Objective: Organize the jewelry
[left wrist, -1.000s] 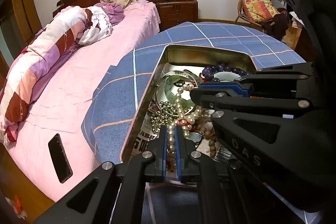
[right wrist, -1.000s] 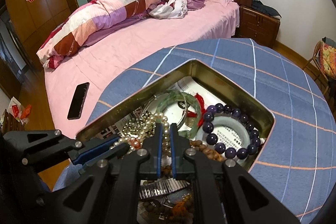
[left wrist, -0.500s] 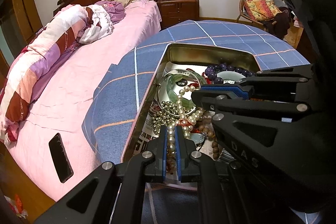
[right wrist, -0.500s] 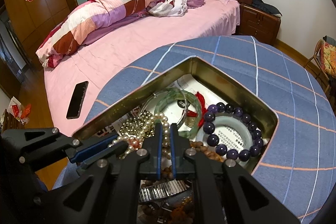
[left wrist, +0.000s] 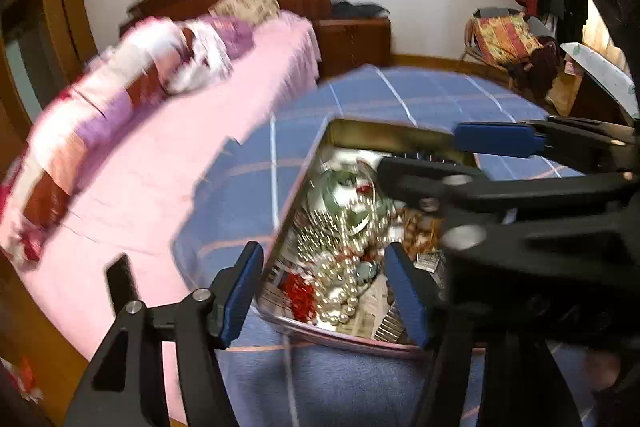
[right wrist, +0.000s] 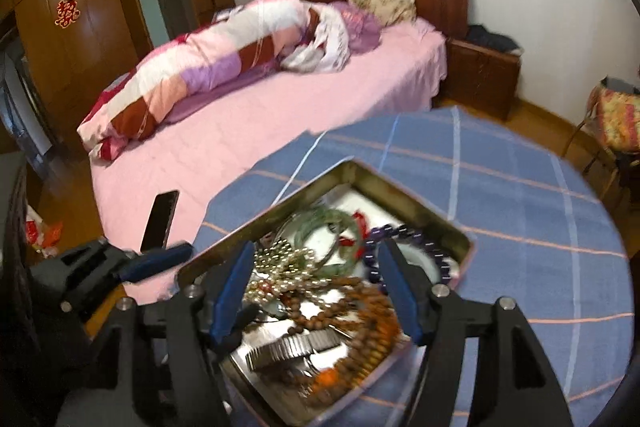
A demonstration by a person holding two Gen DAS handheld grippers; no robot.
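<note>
A metal tin full of jewelry sits on the blue checked tablecloth. A white pearl necklace lies heaped in the tin's near corner, loose. My left gripper is open and empty above it. My right gripper is open and empty over the tin, above brown wooden beads, a green bangle and purple beads. The right gripper also shows in the left wrist view, and the left gripper in the right wrist view. Both views are blurred.
The round table's blue cloth lies around the tin. A pink bed with a rolled quilt stands beyond the table's edge, with a black phone on it. A chair with a cushion stands at the right.
Both grippers were shut on the pearl necklace; both have now opened, let it drop into the tin and pulled back and up.
</note>
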